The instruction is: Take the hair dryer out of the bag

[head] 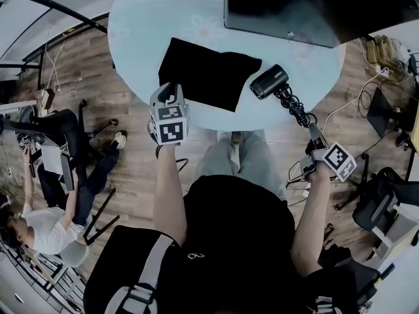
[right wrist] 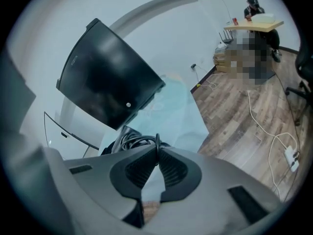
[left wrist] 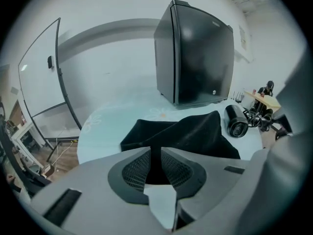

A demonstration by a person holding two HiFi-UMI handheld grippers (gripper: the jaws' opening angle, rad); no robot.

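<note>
Hair dryer (head: 269, 82) on bench (head: 137, 18), right of bag (head: 206, 72). Cord (head: 294, 106) trails near-right into right gripper (head: 314, 135), clamped on it. Left gripper (head: 170, 90) slightly apart, empty.

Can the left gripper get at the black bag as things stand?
Probably yes: the left gripper hovers at the near edge of the black bag, jaws apart and empty, with nothing in the way.

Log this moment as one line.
hair dryer: on table, outside bag | left gripper: open, empty | right gripper: shut on cord
</note>
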